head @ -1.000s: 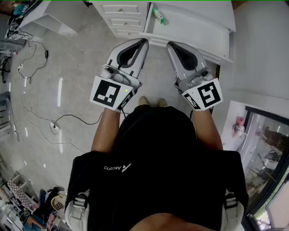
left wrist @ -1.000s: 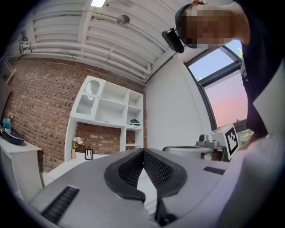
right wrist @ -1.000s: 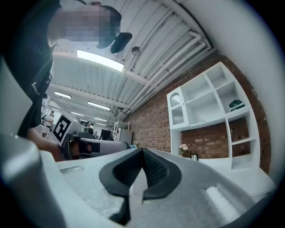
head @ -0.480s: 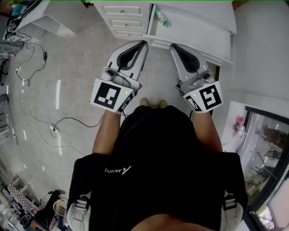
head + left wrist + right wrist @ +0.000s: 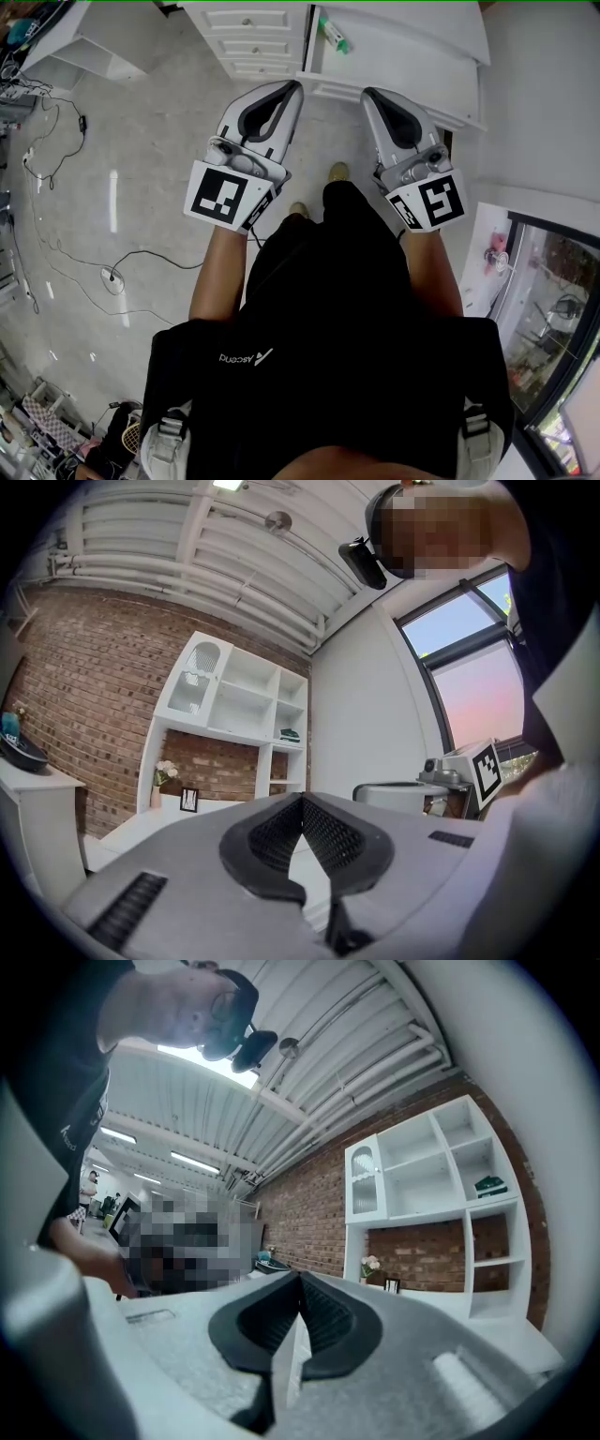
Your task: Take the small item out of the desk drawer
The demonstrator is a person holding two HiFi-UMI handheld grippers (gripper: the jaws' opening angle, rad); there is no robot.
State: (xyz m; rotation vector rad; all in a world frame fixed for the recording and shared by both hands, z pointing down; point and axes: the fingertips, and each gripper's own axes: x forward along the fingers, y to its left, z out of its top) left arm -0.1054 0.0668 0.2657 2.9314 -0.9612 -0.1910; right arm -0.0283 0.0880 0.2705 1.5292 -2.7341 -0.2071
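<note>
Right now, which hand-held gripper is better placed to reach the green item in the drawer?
Left, slightly: the green item lies at the drawer's left end, ahead of the left hand-held gripper. The right hand-held gripper is almost as near. Both are shut.

There's one word to read here: "Ascend", in white letters with a small slanted logo beside it. It's printed on the person's black short-sleeved shirt (image 5: 328,375) and appears upside down from the head view. In the right gripper view, a tiny white print shows on that shirt's sleeve, too small to make out. The black-and-white square marker cube (image 5: 225,197) on the left gripper (image 5: 298,86) carries a block pattern only, no letters. Same story for the matching marker cube (image 5: 436,199) on the right gripper (image 5: 367,92). The green-and-white tube (image 5: 333,36) in the open white drawer (image 5: 412,56) has print too small to read.
</note>
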